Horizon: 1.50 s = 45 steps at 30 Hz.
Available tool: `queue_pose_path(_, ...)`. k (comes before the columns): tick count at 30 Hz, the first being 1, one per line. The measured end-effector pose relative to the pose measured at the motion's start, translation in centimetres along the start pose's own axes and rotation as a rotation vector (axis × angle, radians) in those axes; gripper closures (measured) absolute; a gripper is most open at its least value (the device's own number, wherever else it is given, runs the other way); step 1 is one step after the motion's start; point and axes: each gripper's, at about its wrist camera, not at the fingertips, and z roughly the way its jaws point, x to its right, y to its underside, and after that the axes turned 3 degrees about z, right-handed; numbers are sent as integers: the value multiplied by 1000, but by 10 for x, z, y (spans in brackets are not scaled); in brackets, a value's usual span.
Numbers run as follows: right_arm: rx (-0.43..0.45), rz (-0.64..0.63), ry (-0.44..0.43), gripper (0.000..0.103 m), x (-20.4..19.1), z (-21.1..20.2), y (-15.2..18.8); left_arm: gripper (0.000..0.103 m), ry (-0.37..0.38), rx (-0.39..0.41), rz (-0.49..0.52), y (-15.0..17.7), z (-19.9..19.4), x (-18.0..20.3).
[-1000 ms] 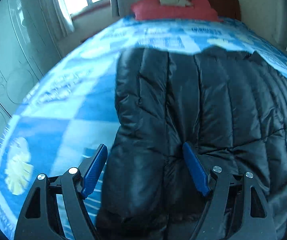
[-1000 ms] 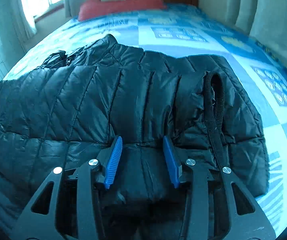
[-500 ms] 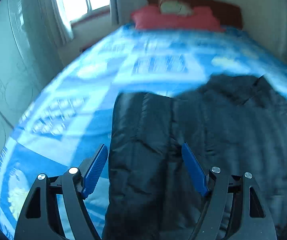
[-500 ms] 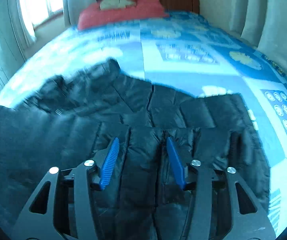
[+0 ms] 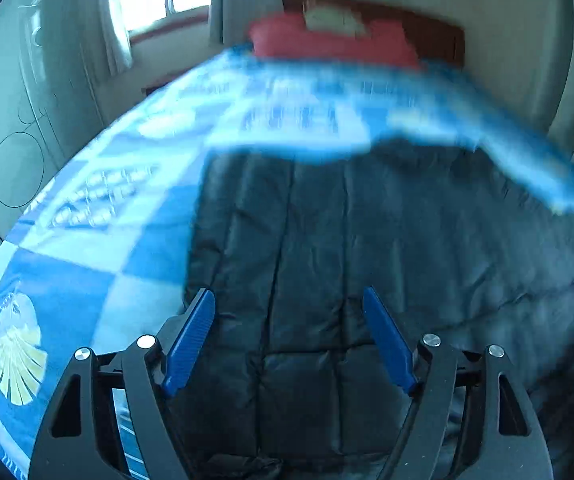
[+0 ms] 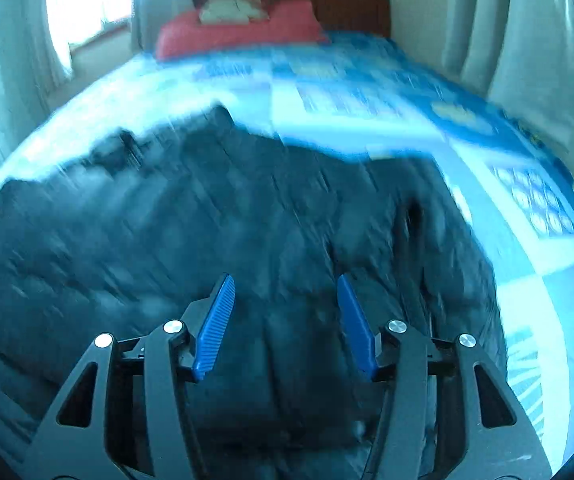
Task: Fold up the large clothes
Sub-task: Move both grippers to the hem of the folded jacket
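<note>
Black puffer jacket (image 6: 215, 240) ahead of right gripper (image 6: 283, 320) is motion-smeared, quilting unreadable. Its near hem is cut off behind both claws. Bedspread (image 5: 295, 116) print beyond is blurred.

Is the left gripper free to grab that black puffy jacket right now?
Probably yes: the left gripper is open, the black jacket lies right beneath its fingers, and nothing covers it.

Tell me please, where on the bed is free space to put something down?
Free: the blue checked bedspread left of the black puffer jacket, and the stretch between its far edge and the red pillow. Crowded: the near middle, under the jacket.
</note>
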Motion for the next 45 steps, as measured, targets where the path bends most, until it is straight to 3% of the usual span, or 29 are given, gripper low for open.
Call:
queue_pose_path(4,-9,-1,-11,49,1,7,0,23,5,-19,7,1,15,1)
queue_pose_path(9,30,47,-65,46,17,-36,10,24,37,14,-13,16,-29,-12)
queue_pose_path(13,49,61,-73,38,40,-95,45,24,102,19,-39,59,-75,-28)
queue_pose_path(17,-5,106,-50,38,66,-141,101,24,139,-13,-82,111,-112,-44)
queue_pose_path(24,-73,135,4,38,86,-197,197,24,125,-74,-172,204,-171,-66)
queue_pose_path(29,-121,147,-6,36,93,-225,251,24,183,-138,-261,258,-196,-75)
queue_pose_path(32,-149,147,-26,36,93,-230,274,24,218,-179,-295,278,-201,-74)
queue_pose_path(41,-153,189,-108,35,86,-255,312,24,282,-167,-301,317,-227,-64)
queue_pose_path(44,-140,209,-130,43,88,-261,320,26,301,-159,-300,319,-230,-61)
queue_pose_path(45,-140,212,-138,48,88,-262,320,31,307,-157,-299,321,-232,-61)
